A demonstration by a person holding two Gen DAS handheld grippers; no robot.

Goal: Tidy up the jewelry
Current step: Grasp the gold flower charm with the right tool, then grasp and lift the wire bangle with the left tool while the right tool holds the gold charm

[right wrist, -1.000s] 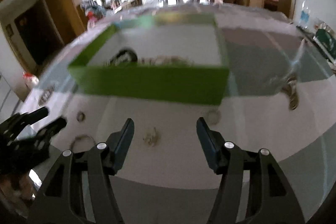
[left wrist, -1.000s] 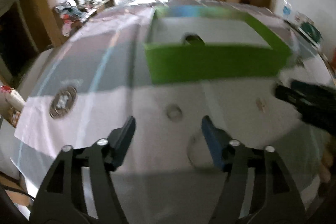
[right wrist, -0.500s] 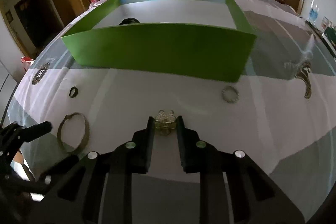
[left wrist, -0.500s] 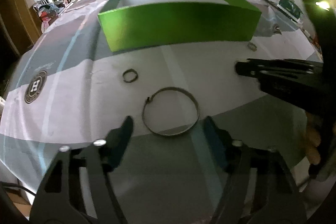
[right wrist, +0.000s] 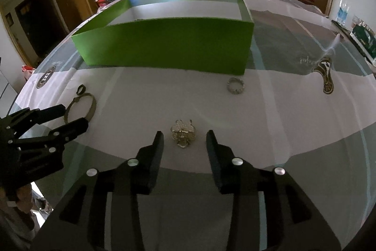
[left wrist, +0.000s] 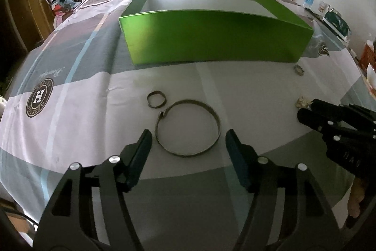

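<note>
The left claw (left wrist: 186, 138) stood with its fingers spread wide, empty, low over the bench (left wrist: 82, 133). Between and just ahead of its tips lay a thin, dull-brass metal bangle (left wrist: 188, 127), a flat open band whose ends overlapped at a small notch. Touching or nearly touching the bangle's far left edge lay a small dark metal ring (left wrist: 156, 99).

The right claw (right wrist: 184, 139) was also parted and held nothing. A small pale-gold ornate brooch-like cluster (right wrist: 183, 132) lay on the cloth between its tips, touching neither finger; its detail was too fine to read. Farther on, near the box, lay a small silvery beaded ring (right wrist: 235, 85).

Beyond both claws stood an open green cardboard box with a white inside (left wrist: 216, 39), on the grey-and-white checked tablecloth (right wrist: 293, 109). Its near wall hid most of the floor, so what it held could not be seen. In the left wrist view the right claw covered part of the cluster, and the beaded ring was small and blurred.
</note>
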